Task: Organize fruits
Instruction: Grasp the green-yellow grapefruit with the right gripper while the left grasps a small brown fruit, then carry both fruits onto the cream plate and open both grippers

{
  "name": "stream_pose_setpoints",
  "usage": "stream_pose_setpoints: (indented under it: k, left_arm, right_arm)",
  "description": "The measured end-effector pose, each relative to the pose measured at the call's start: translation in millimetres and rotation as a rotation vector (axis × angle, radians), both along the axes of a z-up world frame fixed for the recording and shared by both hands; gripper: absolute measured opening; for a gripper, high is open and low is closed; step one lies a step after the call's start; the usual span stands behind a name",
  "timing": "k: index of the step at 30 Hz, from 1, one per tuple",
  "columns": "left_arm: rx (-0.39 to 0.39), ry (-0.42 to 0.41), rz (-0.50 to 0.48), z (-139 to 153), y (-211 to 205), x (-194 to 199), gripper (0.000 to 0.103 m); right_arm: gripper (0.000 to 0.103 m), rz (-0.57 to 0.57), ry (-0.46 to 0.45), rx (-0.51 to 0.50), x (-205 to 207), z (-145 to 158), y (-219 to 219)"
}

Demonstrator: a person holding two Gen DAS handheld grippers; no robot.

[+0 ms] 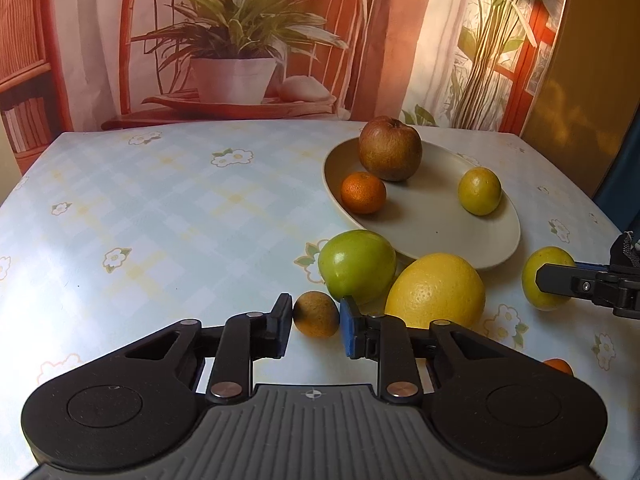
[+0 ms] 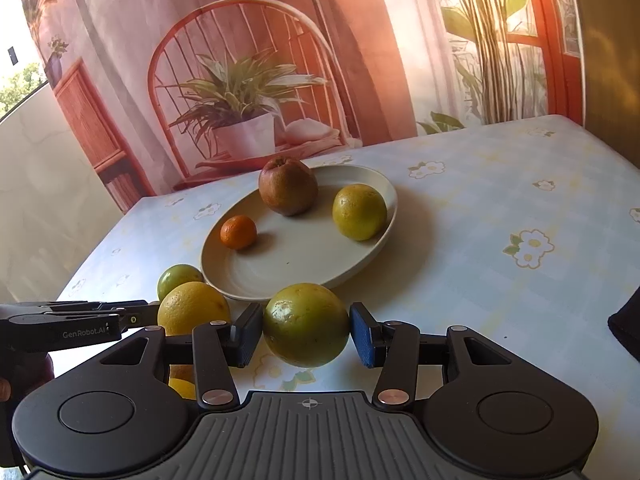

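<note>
My left gripper (image 1: 316,325) is shut on a small brownish-yellow fruit (image 1: 316,312) that sits low over the tablecloth, both pads pressing its sides. Just beyond it lie a green apple (image 1: 356,266) and a large yellow citrus (image 1: 436,290). My right gripper (image 2: 307,335) is shut on a yellow-green citrus (image 2: 306,322) close in front of the pale plate (image 2: 288,268). The plate holds a brown apple (image 2: 287,191), a tangerine (image 2: 238,232) and another yellow-green citrus (image 2: 359,211). The left wrist view shows the right gripper's finger (image 1: 560,280) across its fruit (image 1: 538,268).
The table (image 1: 160,216) has a pale blue flowered cloth and ends at a printed backdrop of a chair and plants. A small orange fruit (image 1: 558,366) peeks out at the near right. A dark object (image 2: 626,328) sits at the right edge of the right wrist view.
</note>
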State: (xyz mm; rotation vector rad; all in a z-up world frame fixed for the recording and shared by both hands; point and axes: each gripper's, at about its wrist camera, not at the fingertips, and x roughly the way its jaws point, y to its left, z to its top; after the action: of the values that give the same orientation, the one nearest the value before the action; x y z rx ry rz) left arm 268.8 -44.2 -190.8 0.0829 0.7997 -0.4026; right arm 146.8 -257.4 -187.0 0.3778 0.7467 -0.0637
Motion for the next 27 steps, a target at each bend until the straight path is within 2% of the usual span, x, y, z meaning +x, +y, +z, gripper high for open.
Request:
stream_pose_setpoints:
  k: [6, 13, 20, 27]
  left_arm:
    - [0.021, -0.015, -0.024, 1.2, -0.3, -1.9, 0.027]
    - [-0.009, -0.054, 0.015, 17.2, 10.6, -2.9, 0.027]
    - [-0.028, -0.127, -0.01, 39.6, 3.3, -4.7, 0.027]
    - [-0.041, -0.155, -0.034, 48.8, -8.4, -1.0, 0.027]
  right_arm:
    - [0.044, 0.003, -0.004, -0.009, 3.1, 2.4, -3.9]
    - [0.044, 0.018, -0.015, -0.032, 9.1, 7.2, -5.1]
    - [0.044, 0.034, -0.022, -0.055, 17.8, 12.1, -7.9]
    - [0.044, 0.048, -0.027, -0.077, 25.3, 15.8, -9.8]
